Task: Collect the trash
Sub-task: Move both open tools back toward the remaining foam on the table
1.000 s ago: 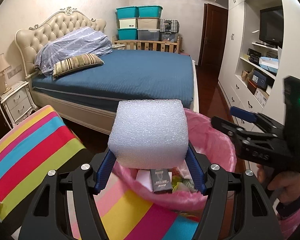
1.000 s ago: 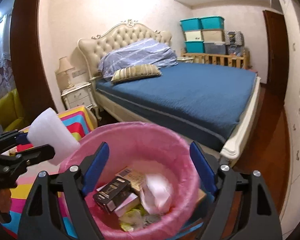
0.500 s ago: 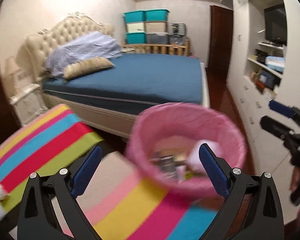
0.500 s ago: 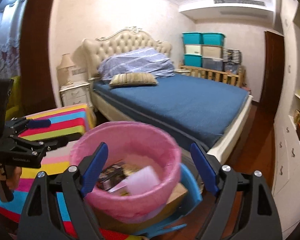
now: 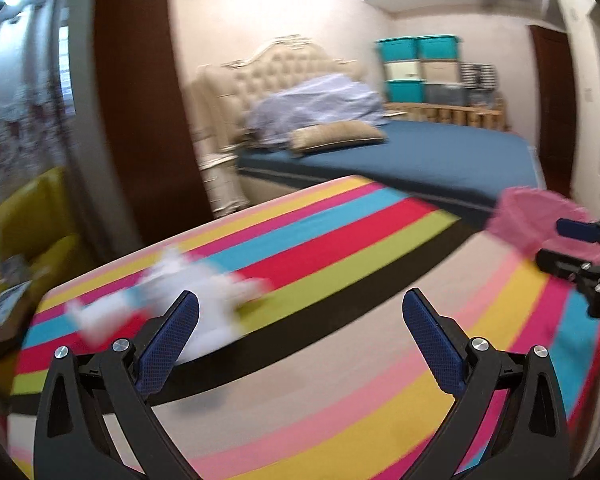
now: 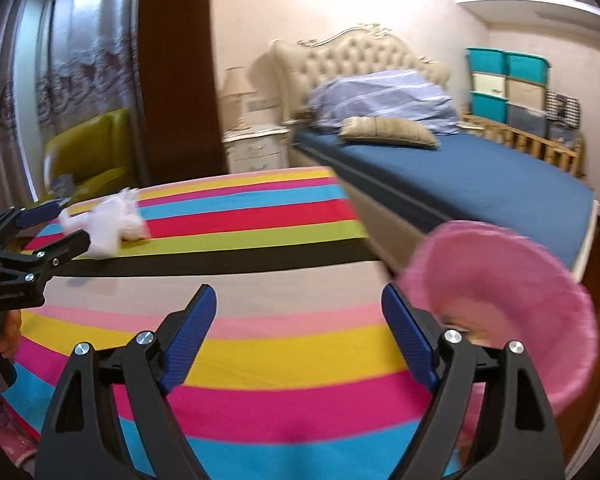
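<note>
A crumpled white plastic bag (image 5: 172,292) lies on the far left of the striped table (image 5: 340,360); it also shows in the right wrist view (image 6: 112,220). My left gripper (image 5: 300,336) is open and empty, just short of the bag, and also shows in the right wrist view (image 6: 54,226). My right gripper (image 6: 298,336) is open and empty over the table middle; it shows at the right edge of the left wrist view (image 5: 572,246). The pink-lined trash bin (image 6: 508,304) stands off the table's right edge, also in the left wrist view (image 5: 536,216).
A bed (image 6: 460,176) with blue cover stands behind the table. A yellow-green chair (image 6: 88,152) and a nightstand (image 6: 256,148) are at the back left. Stacked storage boxes (image 6: 508,84) stand against the far wall.
My left gripper let the white foam block drop into the bin, opened, and swung left to the white bag. My right gripper also turned left, so the bin moved to the right.
</note>
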### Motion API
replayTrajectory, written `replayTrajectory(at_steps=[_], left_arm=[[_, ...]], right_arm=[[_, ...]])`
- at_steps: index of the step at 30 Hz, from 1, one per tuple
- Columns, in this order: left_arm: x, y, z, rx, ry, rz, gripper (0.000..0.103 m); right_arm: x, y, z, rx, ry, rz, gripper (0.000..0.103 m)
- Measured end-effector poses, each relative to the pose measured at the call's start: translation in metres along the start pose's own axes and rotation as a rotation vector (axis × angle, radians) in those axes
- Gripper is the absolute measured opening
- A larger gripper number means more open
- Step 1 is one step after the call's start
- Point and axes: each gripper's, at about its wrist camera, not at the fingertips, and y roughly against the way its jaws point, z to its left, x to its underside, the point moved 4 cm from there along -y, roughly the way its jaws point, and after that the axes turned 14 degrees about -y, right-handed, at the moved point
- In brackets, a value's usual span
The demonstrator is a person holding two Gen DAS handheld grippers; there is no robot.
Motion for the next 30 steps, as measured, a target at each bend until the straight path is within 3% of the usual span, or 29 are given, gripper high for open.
replayTrajectory(at_steps=[10, 13, 18, 24, 30], left_arm=[[0.090, 0.017, 0.134, -0.280, 0.103, 0.152, 0.096], [0.112, 0.023, 0.167, -0.303, 0.170, 0.186, 0.096], [0.132, 0.029, 0.187, -0.293, 0.253, 0.210, 0.096], [0.142, 0.035, 0.182, -0.304, 0.241, 0.206, 0.096], [0.147, 0.035, 0.188, -0.306, 0.294, 0.212, 0.096]], right_arm=[[0.027, -0.056, 0.143, -0.097, 0.096, 0.137, 0.088], [0.038, -0.075, 0.189, -0.115, 0.151, 0.183, 0.088], [0.045, -0.100, 0.246, -0.118, 0.203, 0.212, 0.088], [0.033, -0.131, 0.276, -0.106, 0.160, 0.220, 0.088], [0.026, -0.163, 0.286, -0.061, 0.152, 0.252, 0.088]])
